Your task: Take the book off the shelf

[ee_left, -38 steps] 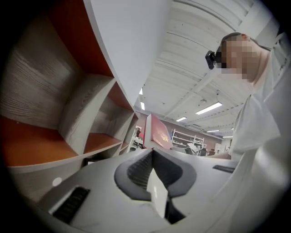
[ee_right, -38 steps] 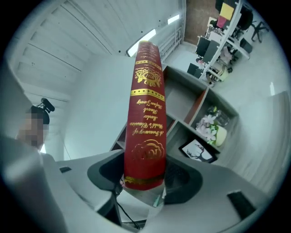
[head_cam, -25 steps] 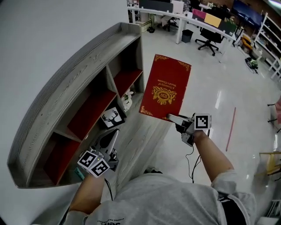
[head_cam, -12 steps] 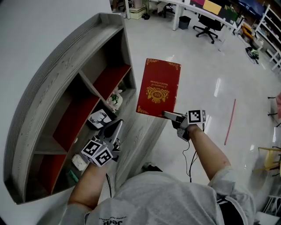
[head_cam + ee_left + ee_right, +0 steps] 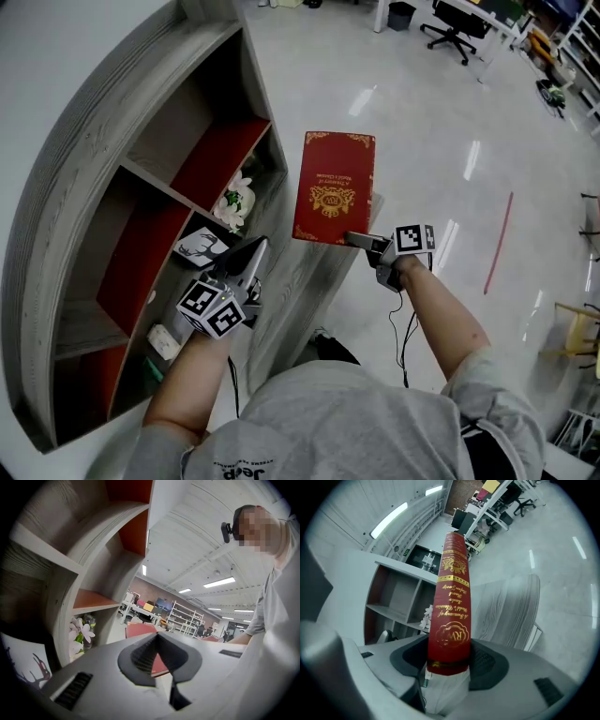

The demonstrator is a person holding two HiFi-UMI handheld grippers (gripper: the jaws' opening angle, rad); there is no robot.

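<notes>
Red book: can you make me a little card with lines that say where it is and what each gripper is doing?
Book: red book with gold print, out of the shelf, held at one end
Right gripper: shut on the book
Left gripper: shut, empty, beside the shelf
Shelf: grey wood, red inside
In shelf: white flowers, deer picture

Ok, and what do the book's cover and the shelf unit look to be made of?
The book: a red hardcover, probably cloth or leatherette over board, matte, with gold-stamped ornament and lettering. The shelf: grey wood-grain boards, likely laminate or veneer rather than bare timber, since the grain looks very even. Its inner panels are a flat red-orange, painted or laminated.
</notes>
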